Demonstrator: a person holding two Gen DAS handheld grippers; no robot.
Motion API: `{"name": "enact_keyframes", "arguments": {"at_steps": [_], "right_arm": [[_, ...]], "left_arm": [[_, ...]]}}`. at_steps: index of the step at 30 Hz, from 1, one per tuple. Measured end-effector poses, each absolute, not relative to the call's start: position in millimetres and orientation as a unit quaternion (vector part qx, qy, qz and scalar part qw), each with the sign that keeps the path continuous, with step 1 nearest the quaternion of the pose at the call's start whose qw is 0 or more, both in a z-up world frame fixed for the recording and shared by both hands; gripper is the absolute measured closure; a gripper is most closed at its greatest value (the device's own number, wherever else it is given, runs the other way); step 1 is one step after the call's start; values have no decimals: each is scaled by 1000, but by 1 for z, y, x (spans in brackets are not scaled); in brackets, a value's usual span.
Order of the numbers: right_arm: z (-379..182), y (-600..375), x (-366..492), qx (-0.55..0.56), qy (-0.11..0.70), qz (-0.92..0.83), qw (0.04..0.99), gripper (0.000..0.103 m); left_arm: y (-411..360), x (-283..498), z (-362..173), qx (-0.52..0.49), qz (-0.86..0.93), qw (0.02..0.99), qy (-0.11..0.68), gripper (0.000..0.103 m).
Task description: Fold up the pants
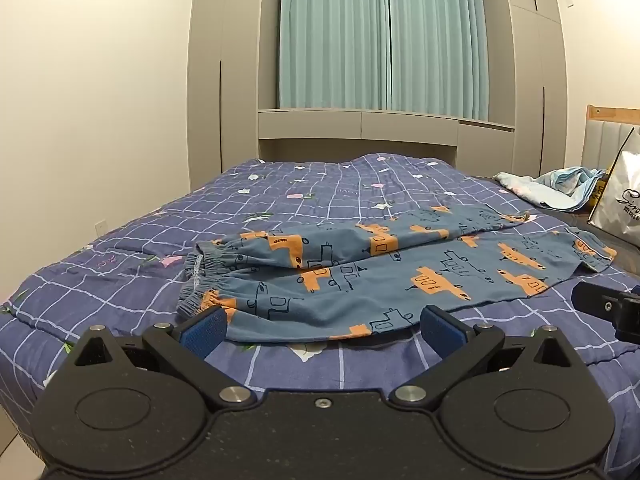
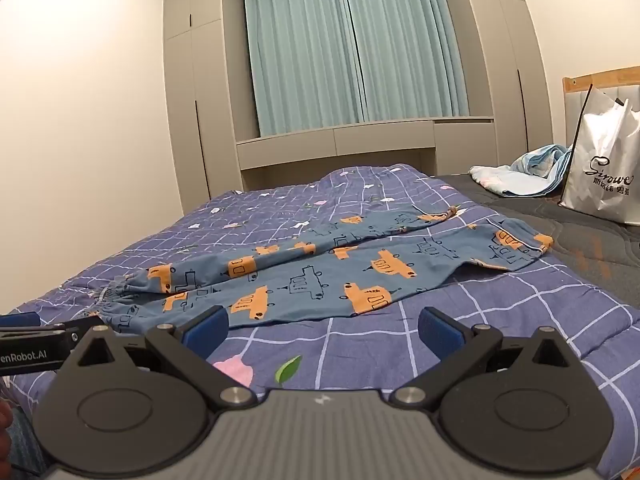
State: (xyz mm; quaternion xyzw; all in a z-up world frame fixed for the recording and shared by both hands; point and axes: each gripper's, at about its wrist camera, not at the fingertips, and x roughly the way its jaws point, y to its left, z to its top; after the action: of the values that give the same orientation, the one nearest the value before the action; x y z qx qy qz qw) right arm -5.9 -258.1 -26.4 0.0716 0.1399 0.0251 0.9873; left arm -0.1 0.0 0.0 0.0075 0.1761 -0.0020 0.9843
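A white shopping bag [image 2: 604,160] at the head end of the bed carries a script logo that reads roughly "Sirowe", with a line of Chinese characters beneath it; in the right wrist view the side of the left gripper shows part of the lettering "enRobot.AI".

The pants [image 1: 360,272], blue-grey with orange and outlined vehicle prints, lie flat on the bed's near half. Their long axis runs across the bed: the elastic waistband [image 1: 200,276] points toward the foot end, and the two leg cuffs point toward the headboard [image 2: 600,80]. The legs lie side by side, slightly parted at the cuffs.

The left gripper [image 1: 320,330] hovers at the near edge with its blue-padded jaws spread wide and nothing between them, just short of the waistband end. The right gripper [image 2: 322,330] is likewise wide open and holds nothing, beside the pants' near edge.

The bed wears a purple checked quilt [image 1: 120,248] with small flower prints. A crumpled light-blue cloth [image 2: 524,176] lies beside the bag. Behind stand grey wardrobes [image 1: 224,80], teal curtains [image 1: 380,36] and cream walls.
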Motion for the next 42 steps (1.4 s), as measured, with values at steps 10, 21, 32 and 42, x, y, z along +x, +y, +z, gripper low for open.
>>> {"name": "enact_keyframes", "arguments": {"at_steps": [10,21,32,42], "right_arm": [[-23,-263,-11,74,136,16,988,0],[-28,-262,-6,72,136,4,988,0],[-28,-261,-6,71,136,5,988,0],[-29,-260,-6,71,137,5,988,0]], "left_arm": [[1,-3,1,8,-5,984,176,0],[-1,-3,1,7,-4,985,174,0],[0,-1,0,5,-4,984,175,0],[1,-1,0,4,-5,985,175,0]]}}
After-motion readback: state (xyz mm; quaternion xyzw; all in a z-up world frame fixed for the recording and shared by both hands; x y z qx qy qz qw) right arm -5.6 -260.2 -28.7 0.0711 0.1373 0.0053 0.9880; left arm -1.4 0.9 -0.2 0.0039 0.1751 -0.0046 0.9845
